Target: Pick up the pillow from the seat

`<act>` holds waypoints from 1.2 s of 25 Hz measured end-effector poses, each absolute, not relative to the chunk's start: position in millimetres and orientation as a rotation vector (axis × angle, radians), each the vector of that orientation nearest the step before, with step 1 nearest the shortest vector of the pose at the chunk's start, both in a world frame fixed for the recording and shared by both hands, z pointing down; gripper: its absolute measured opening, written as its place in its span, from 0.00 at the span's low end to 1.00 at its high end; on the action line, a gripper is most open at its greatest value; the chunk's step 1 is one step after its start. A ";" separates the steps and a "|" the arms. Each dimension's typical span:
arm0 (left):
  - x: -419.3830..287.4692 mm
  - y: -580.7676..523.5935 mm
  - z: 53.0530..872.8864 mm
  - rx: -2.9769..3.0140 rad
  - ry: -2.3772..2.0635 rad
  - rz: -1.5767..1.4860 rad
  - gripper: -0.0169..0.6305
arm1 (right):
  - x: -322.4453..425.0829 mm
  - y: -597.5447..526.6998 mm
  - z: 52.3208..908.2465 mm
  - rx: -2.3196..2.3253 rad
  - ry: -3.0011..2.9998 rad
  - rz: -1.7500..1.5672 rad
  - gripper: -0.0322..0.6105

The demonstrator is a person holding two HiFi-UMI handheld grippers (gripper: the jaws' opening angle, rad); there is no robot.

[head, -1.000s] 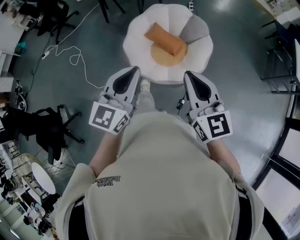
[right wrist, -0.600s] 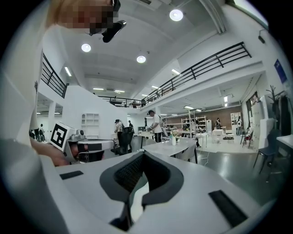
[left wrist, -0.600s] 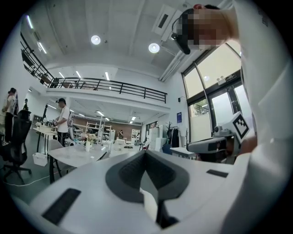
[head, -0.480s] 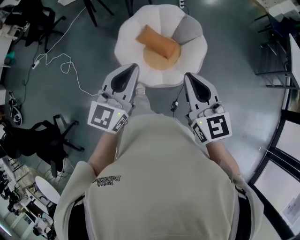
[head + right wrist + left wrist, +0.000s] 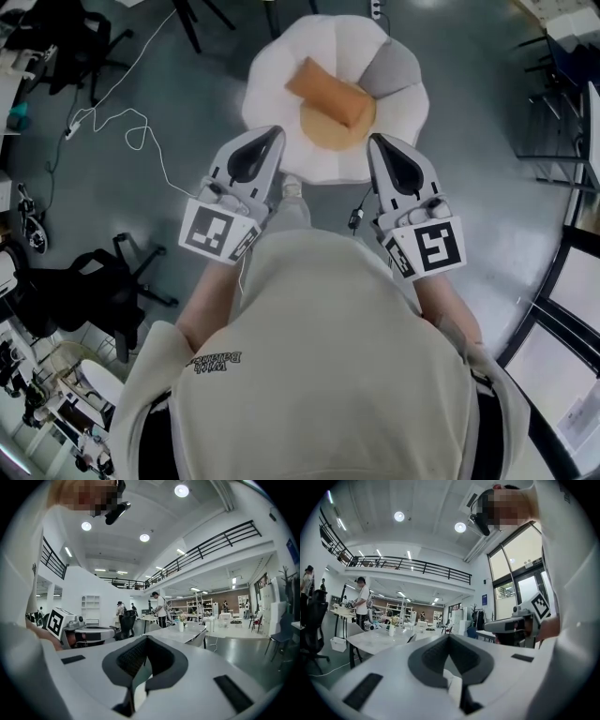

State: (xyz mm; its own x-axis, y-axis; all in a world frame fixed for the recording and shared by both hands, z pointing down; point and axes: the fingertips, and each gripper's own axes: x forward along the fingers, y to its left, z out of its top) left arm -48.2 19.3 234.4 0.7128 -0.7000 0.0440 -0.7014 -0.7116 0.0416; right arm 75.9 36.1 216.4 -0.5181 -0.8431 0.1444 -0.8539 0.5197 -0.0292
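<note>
The left gripper (image 5: 270, 133) is pointing forward in front of the person's chest, its jaws meeting at the tips and holding nothing. The right gripper (image 5: 379, 142) is riding level beside it, well apart, its jaws likewise pressed together and empty. Both tips are hovering over the near rim of the seat (image 5: 272, 80), a white petal-shaped floor cushion with one grey petal (image 5: 396, 67), without touching it. The pillow (image 5: 330, 91), an orange bolster, is lying slantwise in the seat's middle, partly overlapping a round orange pad (image 5: 323, 131). A white cable (image 5: 131, 122) is trailing over the grey floor to the left, and a black office chair (image 5: 89, 281) is standing further left.
</note>
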 end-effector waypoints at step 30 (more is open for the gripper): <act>-103.4 -140.0 252.8 2.840 -1.131 0.001 0.04 | 13.0 -124.4 228.5 1.457 -2.542 0.102 0.06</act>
State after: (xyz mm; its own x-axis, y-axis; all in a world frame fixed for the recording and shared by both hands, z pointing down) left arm -103.4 -140.0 252.8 0.7267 -0.6862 0.0316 -0.6862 -0.7232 0.0782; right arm 13.0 -124.4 228.5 -0.4896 -0.8452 0.2145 -0.8596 0.5091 0.0438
